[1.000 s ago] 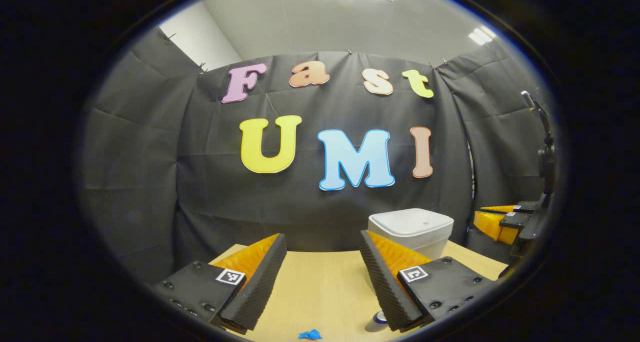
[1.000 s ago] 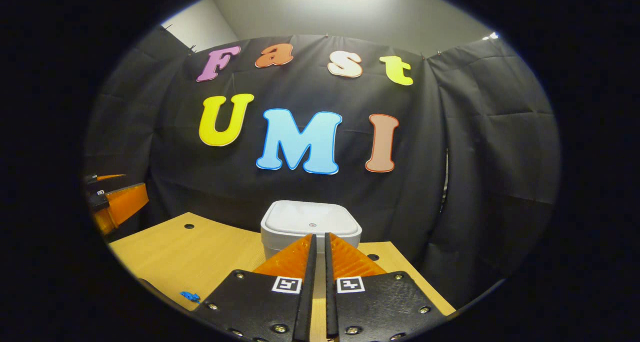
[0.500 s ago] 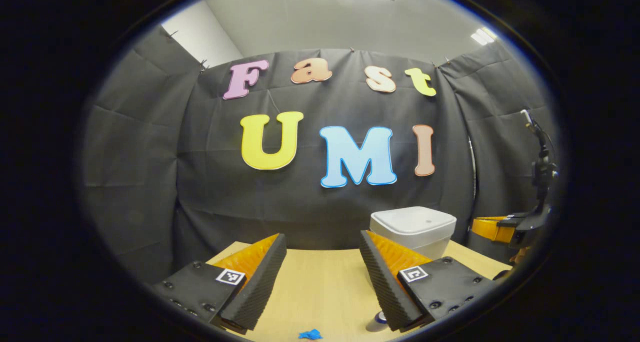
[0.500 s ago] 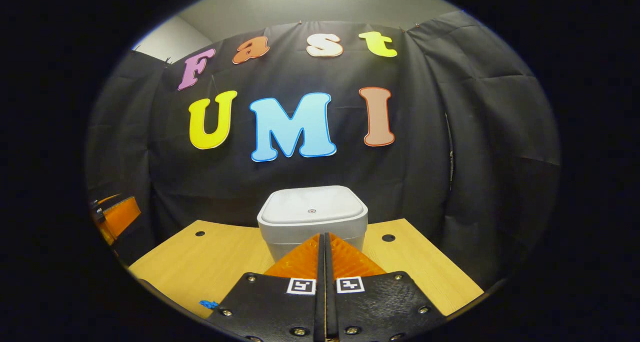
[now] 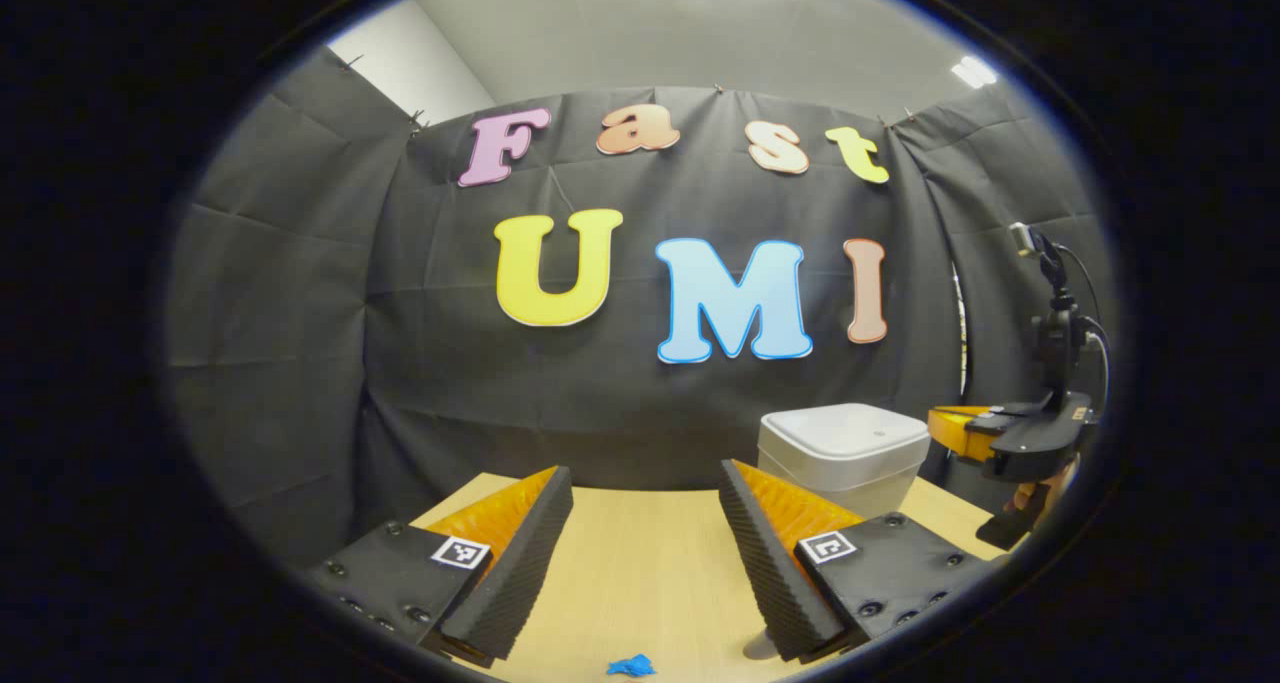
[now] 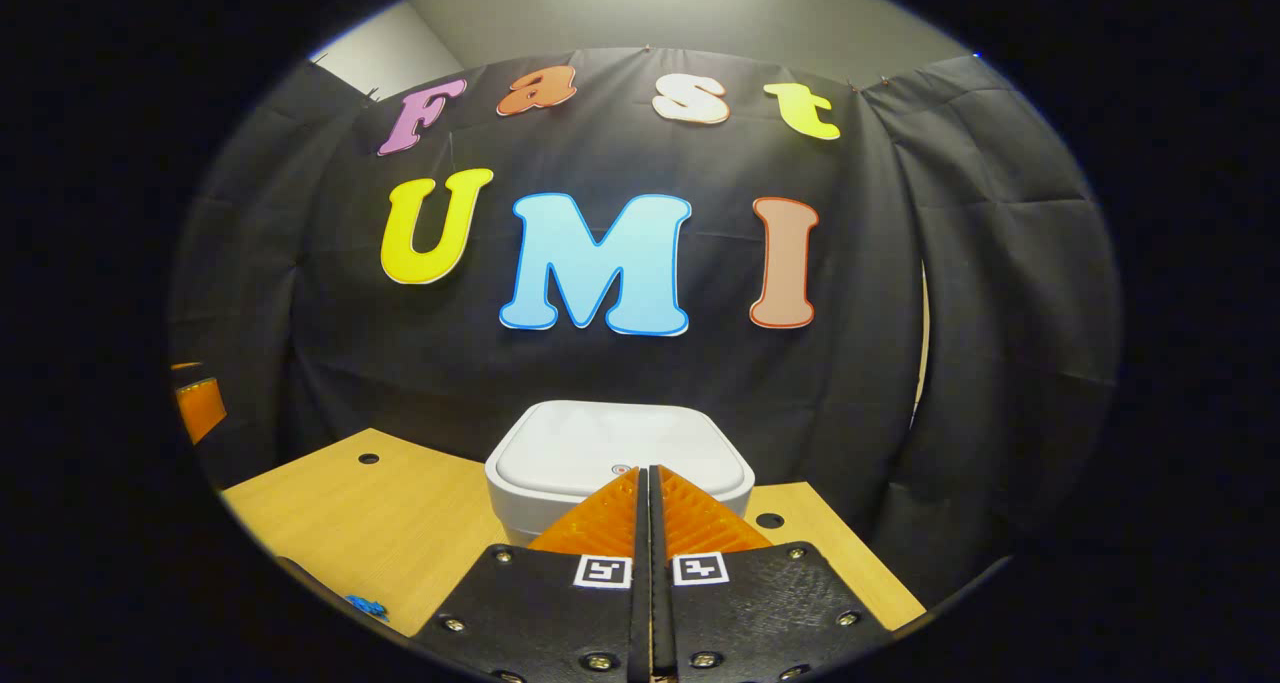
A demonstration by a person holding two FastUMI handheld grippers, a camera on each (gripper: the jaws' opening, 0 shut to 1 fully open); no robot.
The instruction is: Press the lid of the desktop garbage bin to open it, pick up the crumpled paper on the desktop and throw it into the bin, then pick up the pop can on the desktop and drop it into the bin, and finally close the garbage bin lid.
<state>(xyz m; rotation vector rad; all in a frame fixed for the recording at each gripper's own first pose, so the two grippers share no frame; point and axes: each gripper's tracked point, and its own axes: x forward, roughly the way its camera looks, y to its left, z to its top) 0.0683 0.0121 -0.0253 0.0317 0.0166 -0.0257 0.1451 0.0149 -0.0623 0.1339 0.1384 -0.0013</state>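
1. While the right gripper (image 6: pixel 645 478) has its two fingers pressed flat together with nothing between them, its tips sit low over the near edge of the lid (image 6: pixel 620 448) of the garbage bin (image 6: pixel 520 513); from this angle contact with the lid cannot be told for sure.
2. In the right gripper view the bin is white, squarish with rounded corners, its lid down, standing toward the far edge of the wooden desktop (image 6: pixel 350 503) just in front of the black cloth wall.
3. A small round mark shows on the lid right at the gripper's tips.
4. The left gripper (image 5: pixel 645 488) hangs with its fingers spread wide apart and nothing held, above bare desktop (image 5: pixel 640 563).
5. In the left gripper view the bin (image 5: pixel 845 453) stands to the right beyond the right-hand finger, and the right gripper (image 5: pixel 960 431) reaches in toward its lid from the right, with part of a hand (image 5: pixel 1035 493) under it.
6. A small blue crumpled paper (image 5: pixel 630 666) lies on the desktop near the bottom edge, between the left gripper's fingers but well short of them; it also shows at the lower left in the right gripper view (image 6: pixel 365 606).
7. A dark rounded shape at the base of the left gripper's right-hand finger may be the pop can (image 5: pixel 758 647), though too little shows to be sure.
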